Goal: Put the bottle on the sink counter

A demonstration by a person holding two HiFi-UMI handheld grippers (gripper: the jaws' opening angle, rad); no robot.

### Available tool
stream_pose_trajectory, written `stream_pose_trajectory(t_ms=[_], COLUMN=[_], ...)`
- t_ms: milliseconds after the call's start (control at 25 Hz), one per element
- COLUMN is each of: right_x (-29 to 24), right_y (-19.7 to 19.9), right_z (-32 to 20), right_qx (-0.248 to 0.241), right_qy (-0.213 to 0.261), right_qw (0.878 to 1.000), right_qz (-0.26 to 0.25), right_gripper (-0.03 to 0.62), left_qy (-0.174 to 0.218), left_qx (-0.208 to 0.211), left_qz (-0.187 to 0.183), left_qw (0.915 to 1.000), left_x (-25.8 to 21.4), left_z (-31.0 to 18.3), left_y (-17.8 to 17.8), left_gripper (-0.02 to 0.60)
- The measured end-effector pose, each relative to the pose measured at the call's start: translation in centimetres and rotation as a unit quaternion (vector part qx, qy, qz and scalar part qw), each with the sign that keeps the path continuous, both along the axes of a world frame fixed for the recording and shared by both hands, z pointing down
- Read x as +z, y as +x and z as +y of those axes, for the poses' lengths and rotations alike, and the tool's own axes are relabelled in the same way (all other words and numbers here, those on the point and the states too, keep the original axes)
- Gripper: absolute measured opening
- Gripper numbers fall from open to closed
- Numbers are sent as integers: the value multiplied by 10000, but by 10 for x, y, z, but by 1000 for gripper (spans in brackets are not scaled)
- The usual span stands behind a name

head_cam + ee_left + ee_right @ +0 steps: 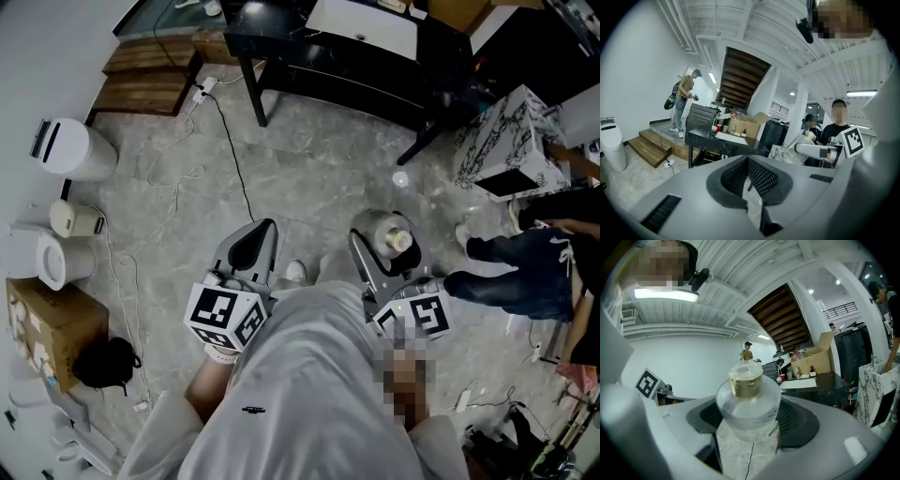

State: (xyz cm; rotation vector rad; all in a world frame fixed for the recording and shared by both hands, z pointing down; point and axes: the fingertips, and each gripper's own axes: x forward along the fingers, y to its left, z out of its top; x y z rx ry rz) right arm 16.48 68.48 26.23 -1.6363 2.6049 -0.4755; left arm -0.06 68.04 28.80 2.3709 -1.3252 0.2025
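Note:
A clear bottle (395, 236) with a pale cap sits between the jaws of my right gripper (386, 247), which is shut on it and held over the grey marble floor. In the right gripper view the bottle (748, 401) fills the middle, cap pointing away, with the dark pads (799, 423) of the right gripper (749, 416) against its sides. My left gripper (262, 232) hangs beside it to the left, jaws shut and holding nothing (749, 165). A white marble-patterned cabinet (502, 141) stands ahead to the right (877, 392).
A black table (356, 56) with a cardboard box on it stands ahead. Wooden steps (150, 75) lie at far left, white appliances (70, 148) and a cardboard box (47, 323) along the left wall. A cable (230, 141) runs across the floor. Another person's legs (520, 267) are at right.

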Motion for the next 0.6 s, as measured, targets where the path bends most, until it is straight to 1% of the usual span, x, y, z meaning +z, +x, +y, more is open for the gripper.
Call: stream_pose_trajectory(t_ms=[240, 360, 600], right_x=[6, 16, 24], right_y=[-4, -6, -3], right_z=[-28, -50, -126], right_qx=[-33, -95, -235], right_qy=[-4, -72, -153], right_qw=[9999, 9998, 9996], right_qz=[109, 134, 2], right_gripper=[345, 345, 345], left_qy=[-83, -186, -343], left_qx=[19, -63, -94], left_qz=[1, -49, -187], left_qw=[10000, 9998, 9992], left_x=[8, 15, 20], left_z=[-26, -43, -115], left_y=[1, -3, 7], left_gripper=[8, 6, 6])
